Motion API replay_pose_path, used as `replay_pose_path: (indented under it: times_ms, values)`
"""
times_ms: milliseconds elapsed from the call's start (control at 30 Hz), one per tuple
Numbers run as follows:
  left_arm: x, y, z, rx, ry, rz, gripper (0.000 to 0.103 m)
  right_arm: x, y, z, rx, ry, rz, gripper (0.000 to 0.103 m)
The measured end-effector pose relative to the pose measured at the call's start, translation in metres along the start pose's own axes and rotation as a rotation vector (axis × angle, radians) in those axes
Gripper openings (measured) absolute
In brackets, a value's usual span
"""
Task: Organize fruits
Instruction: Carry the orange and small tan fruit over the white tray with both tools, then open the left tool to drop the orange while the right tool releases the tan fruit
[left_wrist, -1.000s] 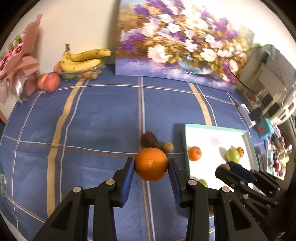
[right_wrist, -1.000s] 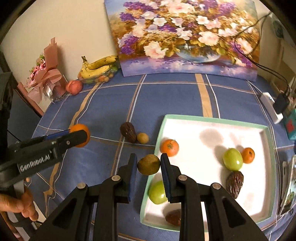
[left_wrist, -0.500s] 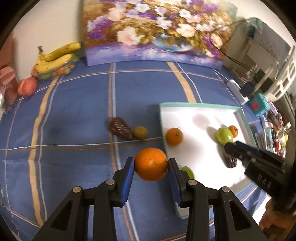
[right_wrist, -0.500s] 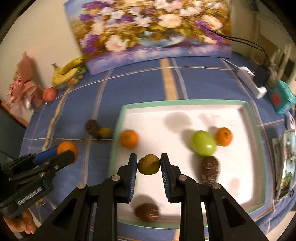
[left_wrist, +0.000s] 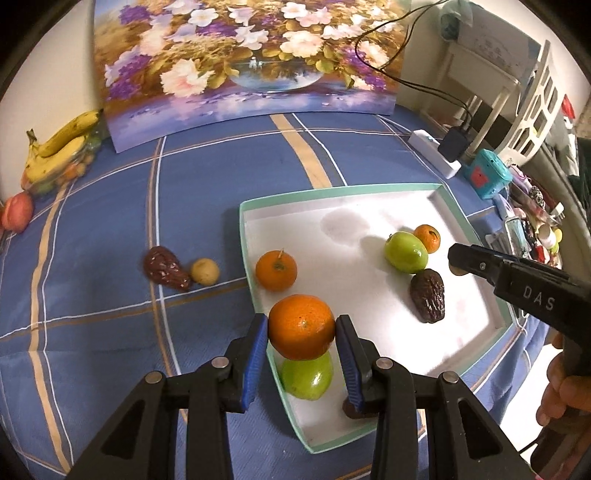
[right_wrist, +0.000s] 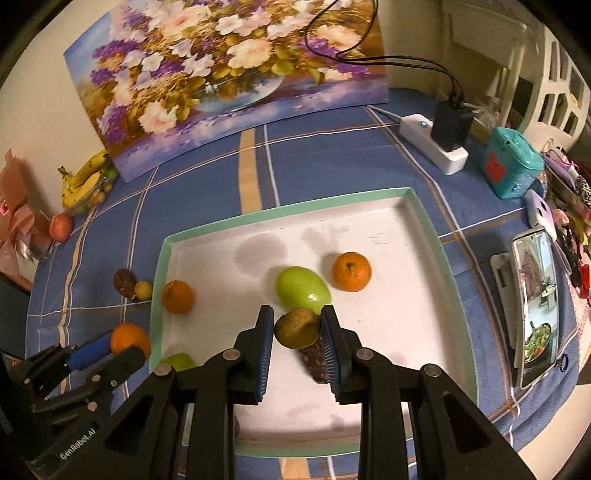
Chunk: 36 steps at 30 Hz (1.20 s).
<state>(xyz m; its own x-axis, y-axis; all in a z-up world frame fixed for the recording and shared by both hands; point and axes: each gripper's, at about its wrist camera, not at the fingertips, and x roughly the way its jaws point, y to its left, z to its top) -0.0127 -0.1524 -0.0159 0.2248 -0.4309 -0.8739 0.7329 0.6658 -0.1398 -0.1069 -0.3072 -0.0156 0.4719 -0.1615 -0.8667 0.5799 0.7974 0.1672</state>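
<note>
Fingers (left_wrist: 255, 354) pinch 1 orange (left_wrist: 301, 326); tray (left_wrist: 332, 192) w/ 2 oranges, 2 green fruits.

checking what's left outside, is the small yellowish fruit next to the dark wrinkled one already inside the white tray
No, the small yellowish fruit lies on the blue tablecloth beside the dark wrinkled fruit, outside the tray's green rim.

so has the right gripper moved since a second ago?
Yes. The right gripper, shut on the kiwi, went from the tray's left edge to over its middle, beside the green fruit.
</note>
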Motion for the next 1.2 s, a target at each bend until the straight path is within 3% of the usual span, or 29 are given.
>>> replay_pose_path:
  times_ms: [567,1200]
  values:
    - [0.030,-0.014,0.002,0.067,0.013,0.026,0.040,0.020,-0.036,0.002,0.095,0.025,-0.052,0.027]
    - [0.049,-0.011,-0.002,0.046,0.045,0.041,0.040,0.060,-0.055,-0.011,0.132,0.130,-0.100,0.027]
